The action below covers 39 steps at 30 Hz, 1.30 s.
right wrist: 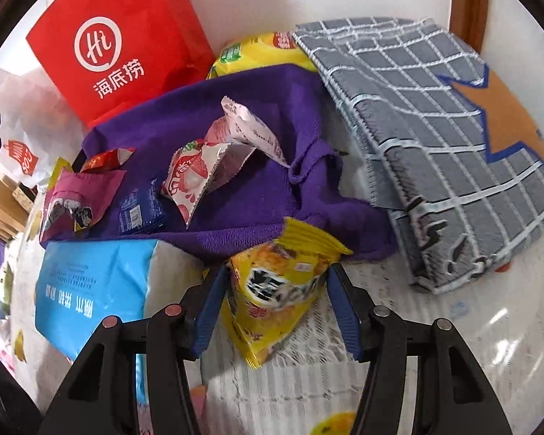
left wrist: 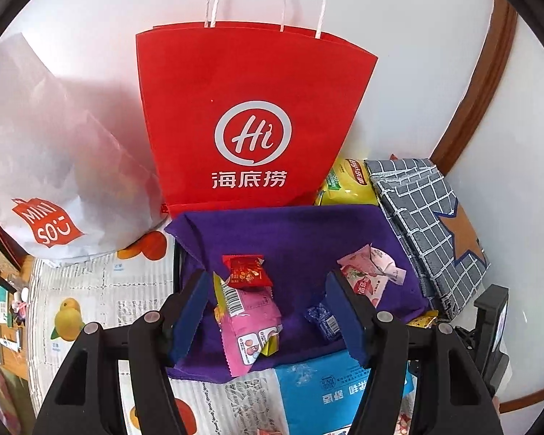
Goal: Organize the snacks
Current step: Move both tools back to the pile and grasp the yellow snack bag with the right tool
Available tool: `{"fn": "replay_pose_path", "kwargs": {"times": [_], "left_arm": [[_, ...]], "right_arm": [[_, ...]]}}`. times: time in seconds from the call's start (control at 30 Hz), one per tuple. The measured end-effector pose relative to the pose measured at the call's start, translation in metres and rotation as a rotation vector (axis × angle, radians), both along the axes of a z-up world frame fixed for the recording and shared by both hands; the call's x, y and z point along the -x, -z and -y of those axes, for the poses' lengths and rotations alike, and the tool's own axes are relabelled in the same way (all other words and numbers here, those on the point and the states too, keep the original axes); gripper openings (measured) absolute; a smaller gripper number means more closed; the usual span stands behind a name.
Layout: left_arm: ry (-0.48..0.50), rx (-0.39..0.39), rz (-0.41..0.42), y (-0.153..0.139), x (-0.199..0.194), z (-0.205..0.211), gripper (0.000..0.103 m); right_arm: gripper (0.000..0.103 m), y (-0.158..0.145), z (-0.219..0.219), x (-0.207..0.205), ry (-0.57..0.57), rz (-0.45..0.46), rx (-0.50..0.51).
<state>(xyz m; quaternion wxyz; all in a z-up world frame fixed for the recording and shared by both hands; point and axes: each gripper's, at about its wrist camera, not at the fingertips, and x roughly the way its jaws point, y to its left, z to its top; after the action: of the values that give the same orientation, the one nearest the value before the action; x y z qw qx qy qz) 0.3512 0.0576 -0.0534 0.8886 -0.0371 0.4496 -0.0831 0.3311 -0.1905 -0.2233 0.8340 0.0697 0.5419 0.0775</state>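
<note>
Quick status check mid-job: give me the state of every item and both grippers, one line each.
left gripper: open, over the purple cloth.
right gripper: jaws astride the yellow snack packet; contact unclear.
purple cloth: spread out, rumpled, holding snacks.
red paper bag: upright behind the cloth.
pink strawberry packets: lying loose on the cloth.
blue packet: flat on the cloth.
grey checked cloth: folded.

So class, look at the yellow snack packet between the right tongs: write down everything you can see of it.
The yellow snack packet is a glossy, crinkled foil pouch with bold black-and-white lettering and a crimped top edge. It lies on the white patterned table cover, its top end against the purple cloth. It sits between the blue pads of the right tongs, which stand close on either side; whether they press it cannot be told.
</note>
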Motion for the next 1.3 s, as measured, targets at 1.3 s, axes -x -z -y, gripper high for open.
{"fn": "replay_pose_path", "kwargs": {"times": [1.3], "left_arm": [[-0.032,-0.096,-0.072,0.038,0.16,0.012,0.064]], "right_arm": [[0.066,-0.003,0.046,0.125,-0.011,0.02,-0.154]]}}
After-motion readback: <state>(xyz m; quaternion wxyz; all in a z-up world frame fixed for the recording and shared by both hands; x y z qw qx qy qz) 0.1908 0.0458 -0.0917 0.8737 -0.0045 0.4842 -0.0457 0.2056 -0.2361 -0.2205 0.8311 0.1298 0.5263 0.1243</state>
